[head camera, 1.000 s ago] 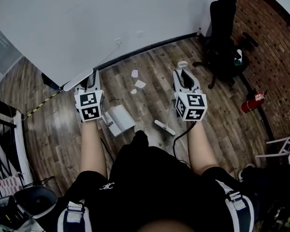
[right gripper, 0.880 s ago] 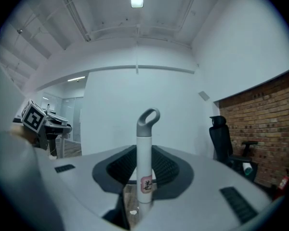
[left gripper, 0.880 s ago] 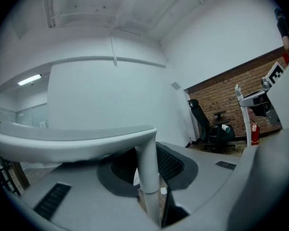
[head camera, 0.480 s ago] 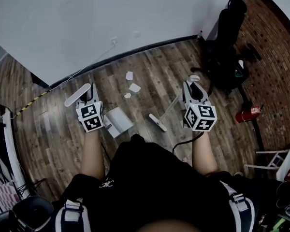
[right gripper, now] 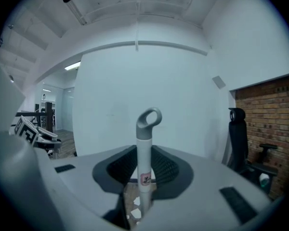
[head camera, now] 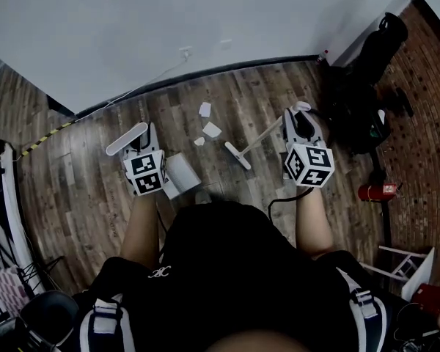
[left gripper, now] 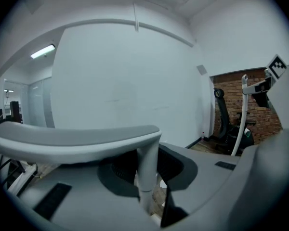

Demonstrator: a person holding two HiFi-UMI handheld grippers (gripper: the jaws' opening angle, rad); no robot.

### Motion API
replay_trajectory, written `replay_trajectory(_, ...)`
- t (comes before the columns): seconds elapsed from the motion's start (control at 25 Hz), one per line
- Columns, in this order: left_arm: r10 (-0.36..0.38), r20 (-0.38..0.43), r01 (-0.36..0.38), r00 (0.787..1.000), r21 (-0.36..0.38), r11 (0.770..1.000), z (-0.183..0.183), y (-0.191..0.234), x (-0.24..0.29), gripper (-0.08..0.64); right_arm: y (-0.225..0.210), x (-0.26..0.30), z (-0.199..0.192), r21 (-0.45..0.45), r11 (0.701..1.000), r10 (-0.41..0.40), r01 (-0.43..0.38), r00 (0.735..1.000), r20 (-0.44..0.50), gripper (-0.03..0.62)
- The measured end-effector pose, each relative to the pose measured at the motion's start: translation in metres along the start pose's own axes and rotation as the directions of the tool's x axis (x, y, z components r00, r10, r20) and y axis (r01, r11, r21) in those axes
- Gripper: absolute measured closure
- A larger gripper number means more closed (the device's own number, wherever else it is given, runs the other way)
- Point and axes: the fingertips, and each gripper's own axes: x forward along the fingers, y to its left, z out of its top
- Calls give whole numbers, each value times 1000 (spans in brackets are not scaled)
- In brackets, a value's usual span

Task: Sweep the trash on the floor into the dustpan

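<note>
Head view is showing the broom head (head camera: 237, 155) having swung up beside the paper scraps (head camera: 211, 130), the right gripper (head camera: 299, 122) clamping its stick. The left gripper (head camera: 141, 139) is gripping the dustpan (head camera: 183, 171) by its handle, the pan waiting near the scraps, so sweeping looks ready.

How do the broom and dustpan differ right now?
The broom is clamped in the right gripper, the dustpan in the left gripper. The broom's handle ends in a small loop; the dustpan's ends in a wide flat bar. The broom head is a narrow strip; the dustpan is a broad tray. Both look white.
</note>
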Motion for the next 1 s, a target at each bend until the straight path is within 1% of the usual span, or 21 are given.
replay_trajectory(0.16,10,-18,-10,1000,-16,1000,-2,5,27,476,-6,56,17,-27,999,25,-24,999,24,494)
replay_trajectory(0.24,26,-29,-27,999,-27,999,-5,9,40,474,-6,83,24,-38,998,50,-49,998,27,494)
replay_trajectory(0.4,87,-56,-90,995,-44,995,-10,14,67,474,-8,140,28,-55,991,126,-125,992,18,494)
replay_trajectory(0.48,127,-74,-132,989,-63,989,-15,14,81,475,-13,171,27,-64,983,172,-172,985,3,494)
replay_trajectory(0.56,176,-86,-184,981,-97,978,-18,21,100,475,-17,204,28,-74,975,211,-211,977,-7,494)
replay_trajectory(0.68,245,-113,-260,963,-146,954,-22,30,123,474,-19,254,33,-92,957,275,-276,961,-19,494)
replay_trajectory(0.84,321,-193,-357,927,-191,914,-47,29,132,474,-20,314,22,-88,924,367,-372,928,-71,494)
replay_trajectory(0.92,353,-209,-394,912,-204,896,-53,28,142,474,-23,341,22,-100,908,401,-408,913,-79,494)
replay_trajectory(1.0,371,-219,-415,902,-212,885,-60,23,149,474,-23,364,23,-113,890,434,-441,897,-84,494)
